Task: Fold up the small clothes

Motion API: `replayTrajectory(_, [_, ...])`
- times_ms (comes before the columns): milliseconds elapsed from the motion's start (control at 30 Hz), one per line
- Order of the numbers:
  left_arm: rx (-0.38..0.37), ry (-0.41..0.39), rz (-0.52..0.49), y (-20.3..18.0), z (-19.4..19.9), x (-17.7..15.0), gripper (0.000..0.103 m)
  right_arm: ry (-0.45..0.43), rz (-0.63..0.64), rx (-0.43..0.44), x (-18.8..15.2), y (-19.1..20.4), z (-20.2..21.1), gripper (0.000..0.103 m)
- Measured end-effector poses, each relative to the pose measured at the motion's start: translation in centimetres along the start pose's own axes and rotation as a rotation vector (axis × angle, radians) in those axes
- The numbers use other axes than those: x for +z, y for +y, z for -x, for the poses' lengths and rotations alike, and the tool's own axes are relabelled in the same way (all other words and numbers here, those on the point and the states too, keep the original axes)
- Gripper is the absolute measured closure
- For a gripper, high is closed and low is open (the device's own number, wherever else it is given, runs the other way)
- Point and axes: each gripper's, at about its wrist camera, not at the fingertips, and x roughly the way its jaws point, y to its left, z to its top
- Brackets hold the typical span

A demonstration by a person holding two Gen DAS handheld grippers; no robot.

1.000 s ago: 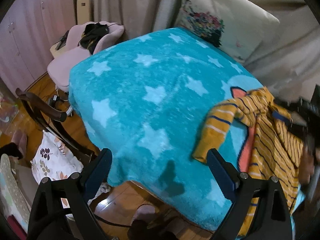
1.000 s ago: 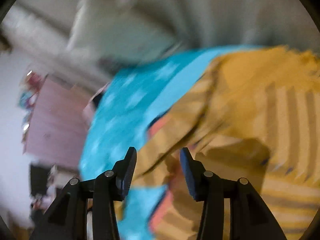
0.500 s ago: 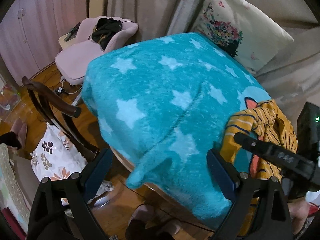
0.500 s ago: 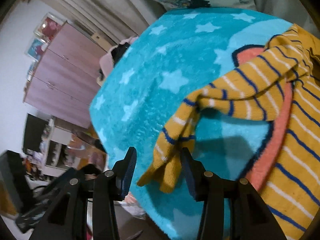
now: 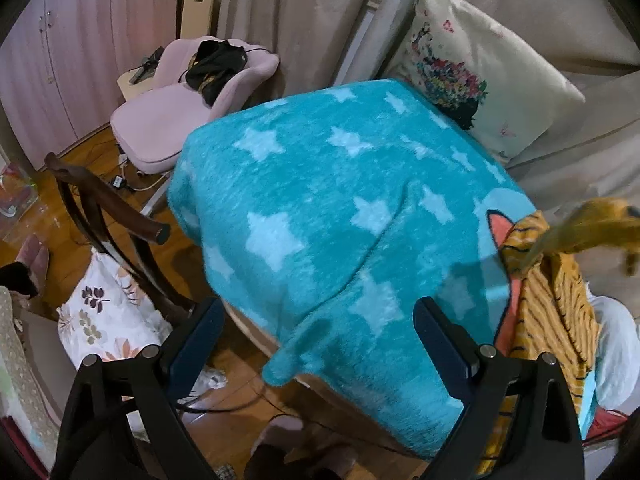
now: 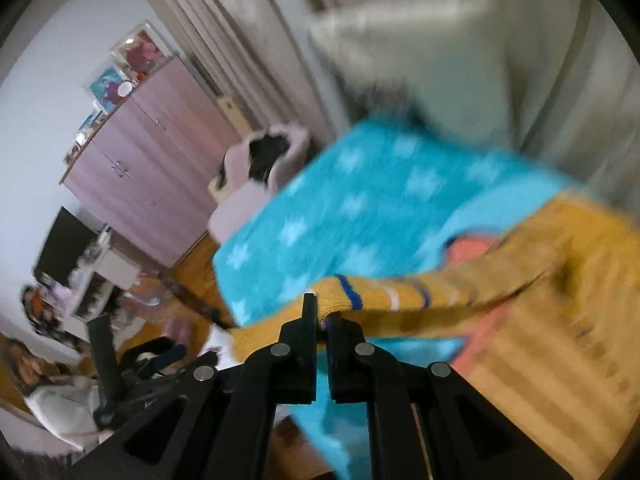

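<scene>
We had the right gripper (image 6: 322, 316) clamped on the striped sleeve (image 6: 384, 296) of the mustard sweater (image 5: 556, 312), blurry, stretched right. It lay on the star blanket's (image 5: 340, 208) right edge. Left gripper (image 5: 316, 340) gaped empty, well left of it.

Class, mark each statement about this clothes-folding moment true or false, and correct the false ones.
1. The right claw is shut on the striped sweater's sleeve. True.
2. The left claw holds the sweater. False: it is open and holds nothing.
3. The blanket is teal with pale stars. True.
4. The striped sweater is red and white. False: it is mustard yellow with dark stripes.
5. A floral pillow sits behind the blanket. True.
</scene>
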Motion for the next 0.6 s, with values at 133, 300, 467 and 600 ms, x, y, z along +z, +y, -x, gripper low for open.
replayTrajectory(133, [-0.033,-0.011,-0.003,-1.5,0.4,0.0,0.008,-0.06,0.067,-0.154,1.8,-4.9,9.1,0.099])
replayTrajectory(300, [-0.022,-0.033,-0.024,-3.4,1.3,-0.9,0.008,-0.023,0.036,-0.429,-0.3,-14.2,14.8,0.099])
replayTrajectory(467, [0.018,-0.054,-0.017,-4.8,2.5,-2.0,0.008,0.153,-0.145,-0.685,-6.0,-27.5,12.7,0.098])
replayTrajectory(600, [0.069,-0.075,-0.013,-5.6,4.0,-3.2,0.008,0.162,-0.319,-0.694,-9.3,-32.7,11.9,0.076])
